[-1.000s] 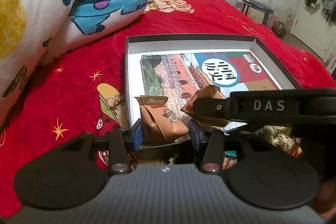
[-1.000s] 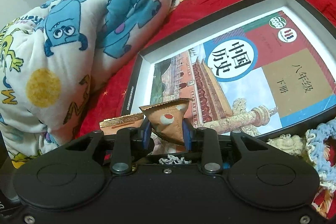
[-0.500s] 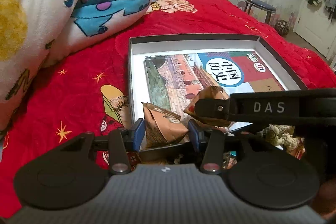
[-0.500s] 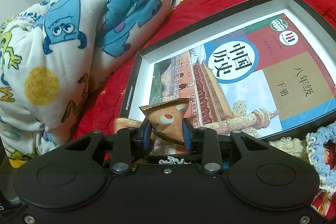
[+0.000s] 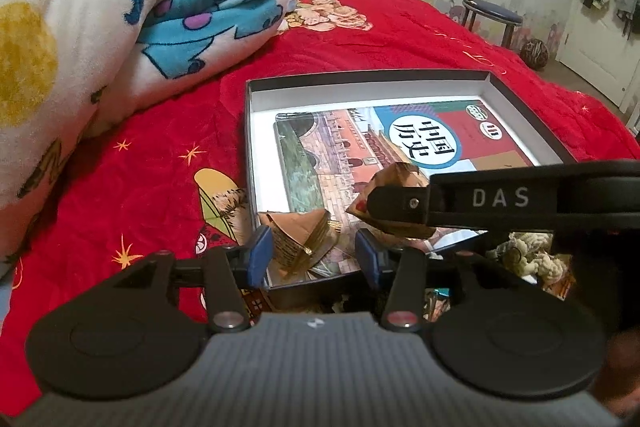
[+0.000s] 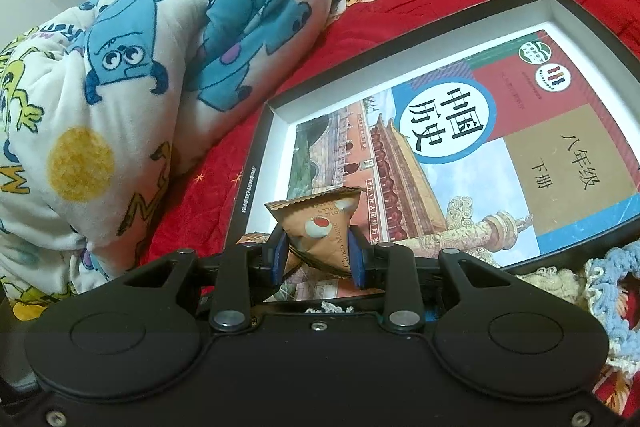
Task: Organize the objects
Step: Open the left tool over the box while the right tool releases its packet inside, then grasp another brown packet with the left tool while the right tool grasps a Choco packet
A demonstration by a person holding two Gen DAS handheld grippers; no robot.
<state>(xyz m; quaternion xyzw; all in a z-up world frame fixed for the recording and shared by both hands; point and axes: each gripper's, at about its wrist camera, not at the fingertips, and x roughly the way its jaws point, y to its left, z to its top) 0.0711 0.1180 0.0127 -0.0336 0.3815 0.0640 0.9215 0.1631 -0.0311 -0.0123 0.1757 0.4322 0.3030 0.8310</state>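
My left tool (image 5: pixel 314 255) hovers at the near left corner of a shallow black box (image 5: pixel 250 163) with a white lining, which sits on a red bedspread (image 5: pixel 132 195). Its blue-padded fingers (image 5: pixel 260 257) stand well apart and grip nothing. Between them, lying loose in that corner of the box and tipped on its side, is a brown snack packet (image 5: pixel 304 241). It rests partly on the lower left corner of a history textbook (image 5: pixel 348 155) that fills most of the box floor.

My right tool (image 6: pixel 318 255) is closed on a second brown packet (image 6: pixel 320 227), pinching it by both sides so that it stands upright with its crimped edge at 12 o'clock. In the left wrist view this tool (image 5: pixel 400 205) reaches in from 3 o'clock, and the held packet (image 5: pixel 396 175) hangs over the lower part of the textbook. In the right wrist view the textbook (image 6: pixel 500 131) stretches away toward 1 o'clock inside the box (image 6: pixel 592 11).

A rolled white blanket (image 5: pixel 100 7) printed with blue monsters lies on the bed at 10 o'clock of the box, near it but not touching. At 4 o'clock of the box, just outside its near edge, sits some cream and blue crocheted yarn (image 6: pixel 592 279). A dark stool (image 5: pixel 492 17) stands beyond the bed at 1 o'clock.
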